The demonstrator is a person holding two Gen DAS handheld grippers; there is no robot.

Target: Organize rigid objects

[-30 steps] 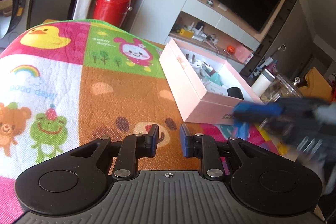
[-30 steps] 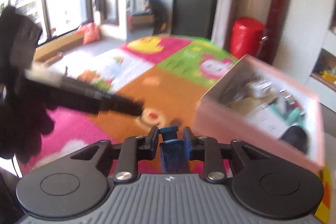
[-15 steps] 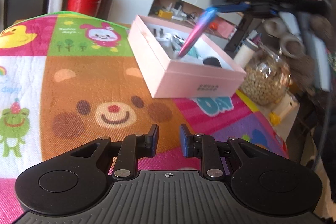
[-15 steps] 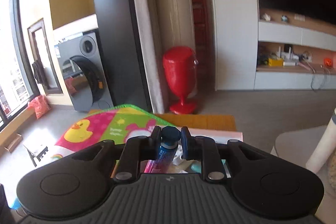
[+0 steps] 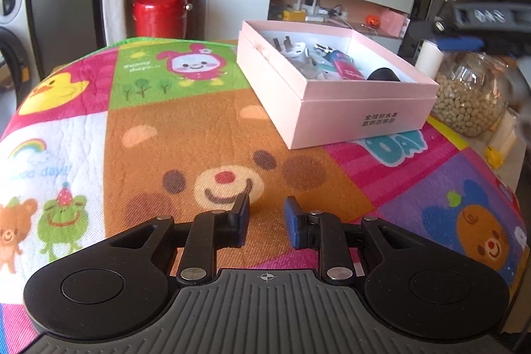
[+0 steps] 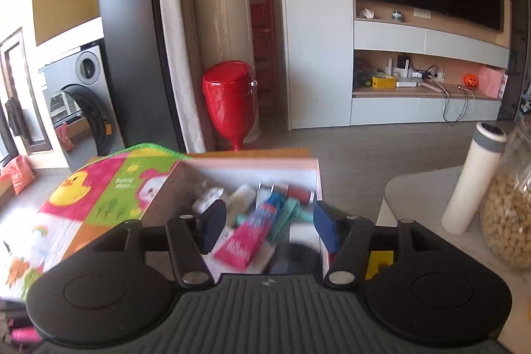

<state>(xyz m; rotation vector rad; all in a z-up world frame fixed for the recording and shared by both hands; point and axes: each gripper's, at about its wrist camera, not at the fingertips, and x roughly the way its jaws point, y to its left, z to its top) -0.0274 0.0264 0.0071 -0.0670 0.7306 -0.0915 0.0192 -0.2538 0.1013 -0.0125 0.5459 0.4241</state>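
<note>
A pink open box [image 5: 335,108] stands on the cartoon mat [image 5: 166,128] at the far right; it holds a white plug [image 5: 295,50], a pink and blue tube [image 5: 345,68] and a black round item [image 5: 381,76]. My left gripper [image 5: 264,218] is open and empty, low over the mat in front of the box. My right gripper [image 6: 268,226] is open and empty just above the box [image 6: 312,163]; the tube [image 6: 252,234] lies in the box below it. The right gripper also shows blurred at the right edge of the left wrist view [image 5: 464,42].
A glass jar of beans [image 5: 471,102] and a white bottle [image 6: 474,181] stand on a table right of the box. A red bin [image 6: 232,102] is on the floor behind the mat. A TV cabinet lines the back wall.
My right gripper held the pink and blue tube over the box, then opened; the tube now lies in the box. My left gripper stayed open and drew back a little.
</note>
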